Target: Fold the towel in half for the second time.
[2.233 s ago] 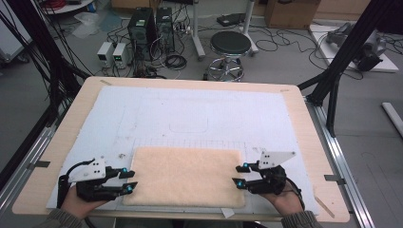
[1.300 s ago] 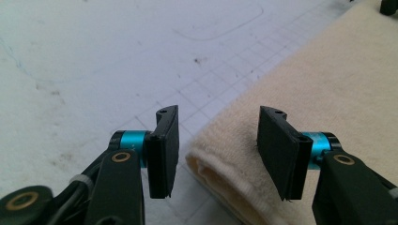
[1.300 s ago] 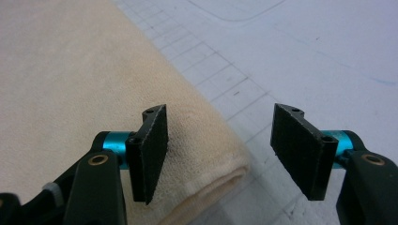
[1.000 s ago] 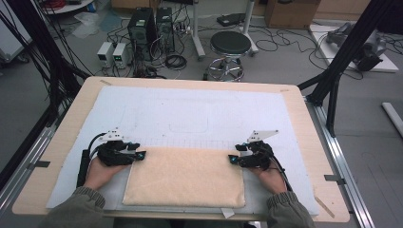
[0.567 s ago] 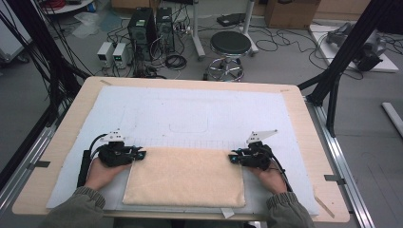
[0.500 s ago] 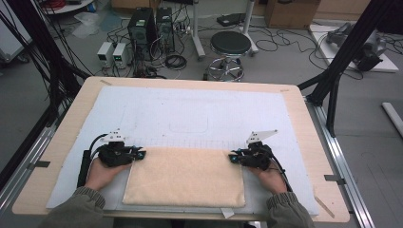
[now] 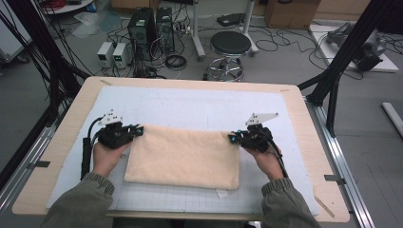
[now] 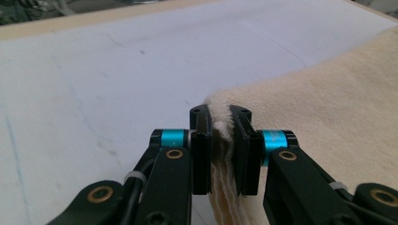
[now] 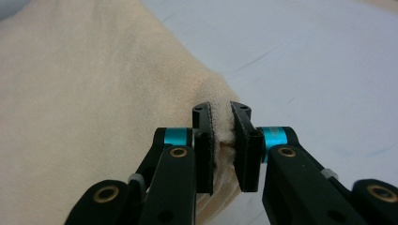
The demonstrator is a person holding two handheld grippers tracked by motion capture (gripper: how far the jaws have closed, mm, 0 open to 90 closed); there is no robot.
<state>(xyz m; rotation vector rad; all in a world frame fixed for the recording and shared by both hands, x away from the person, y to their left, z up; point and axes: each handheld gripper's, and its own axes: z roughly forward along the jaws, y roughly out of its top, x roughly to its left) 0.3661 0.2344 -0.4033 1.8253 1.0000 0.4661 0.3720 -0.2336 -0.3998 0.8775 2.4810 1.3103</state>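
The cream towel (image 7: 183,159) lies folded on the white mat (image 7: 199,104) toward the near edge of the worktop (image 7: 62,137), roughly centred between its left and right sides. The left tool (image 7: 138,129) has the towel's far left corner, and the right tool (image 7: 232,137) has the far right corner. Their jaws have just been closing, and both now stand nearly shut with cloth pinched between the pads. In the left gripper view the left tool (image 8: 220,124) bites a bunched stack of several layers, so the grip seems meant to take the whole thickness at once rather than peel off the top sheet. The right tool (image 9: 221,123) does the same on its corner.

Holding the two far corners at once keeps that edge stretched straight between the hands. That suits lifting it evenly and folding it over toward the near edge, though I judge that from the grip alone. The far edge already looks slightly raised off the mat at both corners, but from above it is hard to be sure. The near edge rests flat, which anchors the cloth.
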